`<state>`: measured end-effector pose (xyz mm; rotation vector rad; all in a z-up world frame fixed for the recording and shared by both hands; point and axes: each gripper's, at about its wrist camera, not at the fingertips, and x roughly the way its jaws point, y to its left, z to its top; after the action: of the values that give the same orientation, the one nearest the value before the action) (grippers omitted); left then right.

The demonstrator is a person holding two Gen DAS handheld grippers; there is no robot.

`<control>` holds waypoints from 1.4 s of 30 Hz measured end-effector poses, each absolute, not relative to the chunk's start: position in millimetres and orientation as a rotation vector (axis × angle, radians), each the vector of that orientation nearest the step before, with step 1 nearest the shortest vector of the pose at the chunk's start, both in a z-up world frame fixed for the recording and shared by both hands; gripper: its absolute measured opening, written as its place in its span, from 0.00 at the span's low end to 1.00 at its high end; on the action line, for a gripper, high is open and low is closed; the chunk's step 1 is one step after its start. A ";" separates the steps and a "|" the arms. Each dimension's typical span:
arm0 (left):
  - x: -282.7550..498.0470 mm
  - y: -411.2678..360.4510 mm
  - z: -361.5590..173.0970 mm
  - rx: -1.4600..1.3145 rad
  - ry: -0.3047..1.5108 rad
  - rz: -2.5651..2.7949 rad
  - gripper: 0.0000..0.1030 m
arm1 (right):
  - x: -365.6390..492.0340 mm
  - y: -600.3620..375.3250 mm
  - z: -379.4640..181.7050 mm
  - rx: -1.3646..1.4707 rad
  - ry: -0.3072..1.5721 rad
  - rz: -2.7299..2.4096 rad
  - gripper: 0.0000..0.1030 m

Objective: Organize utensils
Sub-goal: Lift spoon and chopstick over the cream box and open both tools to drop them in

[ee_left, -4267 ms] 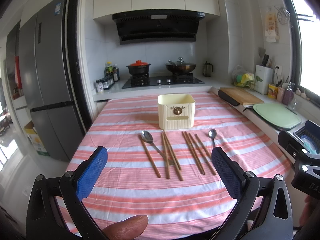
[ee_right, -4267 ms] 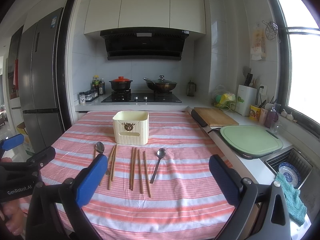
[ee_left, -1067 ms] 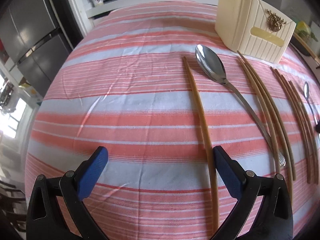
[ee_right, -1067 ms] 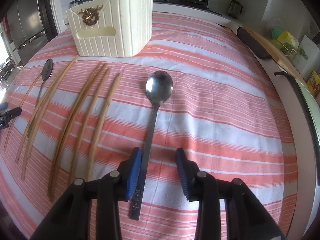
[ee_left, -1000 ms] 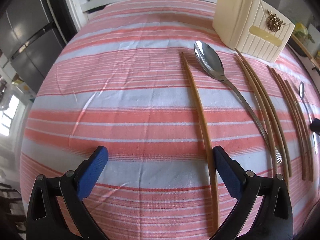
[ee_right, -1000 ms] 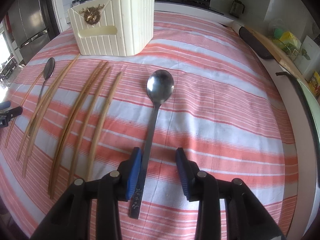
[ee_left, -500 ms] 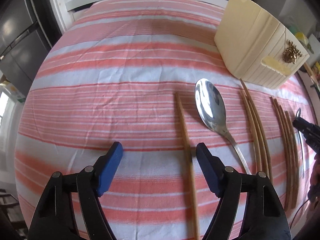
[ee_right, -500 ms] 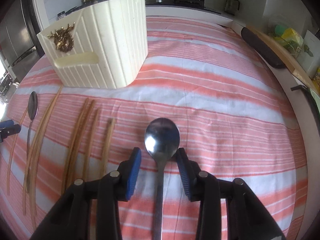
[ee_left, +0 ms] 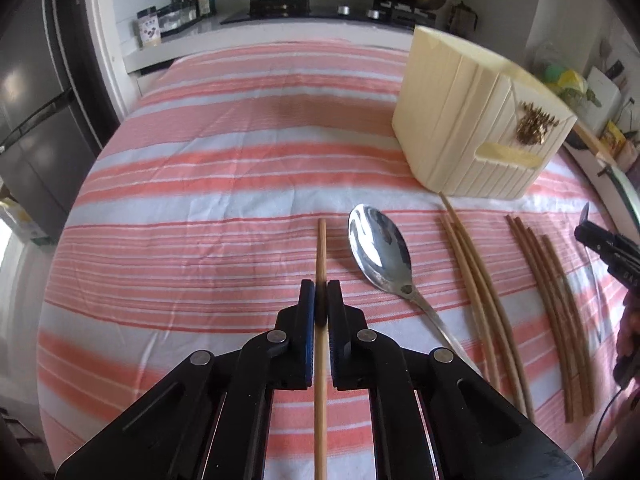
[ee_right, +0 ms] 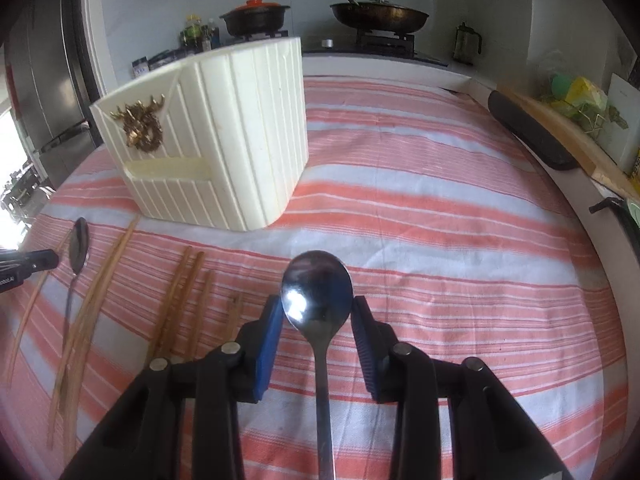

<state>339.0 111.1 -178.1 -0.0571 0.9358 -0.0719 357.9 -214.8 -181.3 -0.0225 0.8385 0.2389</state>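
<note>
**A:** Where do things stand with the left gripper [ee_left: 321, 304]?

**B:** Its blue-padded jaws have just closed on the single pale wooden chopstick [ee_left: 321, 248] that lies furthest left on the pink-and-white striped tablecloth [ee_left: 200, 184]. The stick runs straight through the pads, its tip poking out ahead.

**A:** And the right gripper [ee_right: 318, 316]?

**B:** Partly closed around the bowl of the shiny steel spoon [ee_right: 317, 292], a pad at each edge. I can't tell whether they actually press on it.

**A:** So what makes the lift go well?

**B:** I'd say keep the chopstick in line with the fingers, raise it clear of the cloth before swinging, and tip it upright over the cream ribbed plastic utensil holder [ee_left: 472, 128], which stands just beyond the row. The other large steel spoon [ee_left: 380, 252] lies just beside the chopstick, so go straight up, not sideways.

**A:** The rest?

**B:** 2 bundles of brown chopsticks [ee_left: 480, 280] lie untouched on the cloth.
</note>
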 end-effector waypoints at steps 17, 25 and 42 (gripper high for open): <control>229.7 127.2 -54.9 -0.211 0.527 -0.175 0.04 | 235.4 -209.7 -72.3 0.039 0.445 0.410 0.34; 243.6 124.6 -25.1 -0.232 0.487 -0.211 0.04 | 249.6 -207.1 -39.2 0.047 0.402 0.427 0.34; 373.9 88.1 87.9 -0.203 0.353 -0.272 0.04 | 378.4 -175.8 48.7 0.042 0.329 0.448 0.34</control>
<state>373.9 88.1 87.9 -0.2034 0.3530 -0.2722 378.4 -175.8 48.7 0.0422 0.3289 0.4477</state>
